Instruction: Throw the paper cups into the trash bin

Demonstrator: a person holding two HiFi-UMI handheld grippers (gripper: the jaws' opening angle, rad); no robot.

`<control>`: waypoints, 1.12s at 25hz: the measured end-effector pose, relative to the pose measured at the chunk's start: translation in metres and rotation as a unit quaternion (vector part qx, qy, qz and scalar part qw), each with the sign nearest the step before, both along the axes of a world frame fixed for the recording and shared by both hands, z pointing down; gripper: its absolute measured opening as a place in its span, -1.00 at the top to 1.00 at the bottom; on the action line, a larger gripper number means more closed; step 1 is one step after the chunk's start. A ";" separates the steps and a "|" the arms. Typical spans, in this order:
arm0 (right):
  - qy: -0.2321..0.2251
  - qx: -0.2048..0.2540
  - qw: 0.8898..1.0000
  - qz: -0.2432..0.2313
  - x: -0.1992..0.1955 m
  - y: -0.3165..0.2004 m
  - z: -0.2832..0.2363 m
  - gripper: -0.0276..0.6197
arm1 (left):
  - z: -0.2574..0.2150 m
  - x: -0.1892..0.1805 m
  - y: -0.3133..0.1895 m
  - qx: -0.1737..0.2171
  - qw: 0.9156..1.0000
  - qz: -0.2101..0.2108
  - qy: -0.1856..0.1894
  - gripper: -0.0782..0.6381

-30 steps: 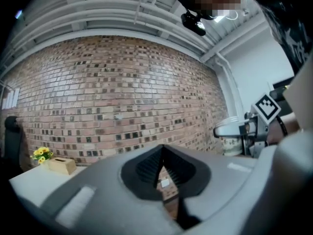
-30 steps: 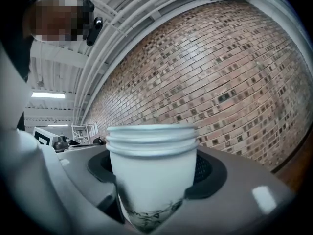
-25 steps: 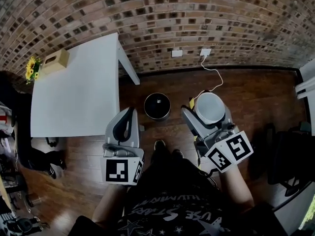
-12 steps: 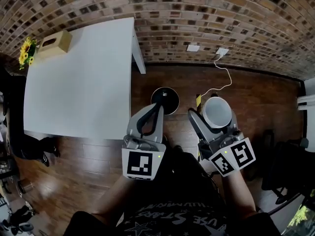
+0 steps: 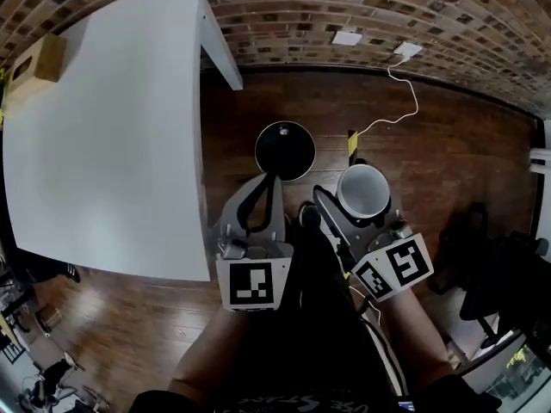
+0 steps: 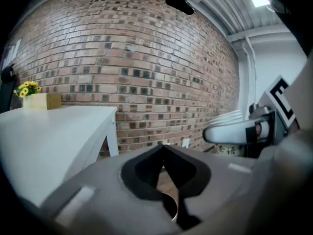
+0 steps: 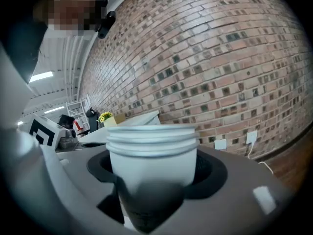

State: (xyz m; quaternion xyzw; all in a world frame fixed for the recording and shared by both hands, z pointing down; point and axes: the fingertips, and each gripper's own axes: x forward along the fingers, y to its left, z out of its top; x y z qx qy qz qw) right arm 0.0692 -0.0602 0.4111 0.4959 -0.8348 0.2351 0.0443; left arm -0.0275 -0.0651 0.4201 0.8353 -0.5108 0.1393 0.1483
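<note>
Your right gripper has its jaws spread wide and clamped round a stack of white paper cups, several nested rims showing at the top; the stack stands upright with its open mouth up. In the head view the cups sit just to the right of the black round trash bin and a little nearer to you, beside it and not above its opening. Your left gripper is closed, its tips meeting with nothing between them, and its nose reaches to the near edge of the trash bin. The bin stands on the dark wooden floor, just off the corner of the white table, which lies to the bin's left. A tan tissue box rests at the table's far corner, well away from the bin. Beyond the bin runs the brick wall, and a white cable trails from there across the floor to the bin's right.
</note>
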 end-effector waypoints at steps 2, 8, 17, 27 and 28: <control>-0.002 -0.010 1.000 -0.015 -0.010 -0.007 0.030 -0.18 | 0.025 -0.004 -0.009 -0.004 1.000 -0.011 -0.009 0.77; 0.014 -0.029 0.999 -0.043 -0.025 -0.031 0.121 -0.18 | 0.104 -0.018 -0.024 -0.035 0.998 -0.047 -0.038 0.77; 0.053 -0.056 0.994 -0.077 -0.035 -0.033 0.239 -0.18 | 0.197 -0.013 -0.050 -0.059 0.994 -0.056 -0.068 0.77; 0.048 -0.109 0.989 -0.085 -0.048 -0.025 0.340 -0.18 | 0.286 -0.023 -0.036 -0.112 0.988 -0.081 -0.071 0.77; 0.051 -0.105 0.989 -0.093 -0.050 -0.027 0.344 -0.18 | 0.294 -0.024 -0.035 -0.111 0.988 -0.080 -0.078 0.77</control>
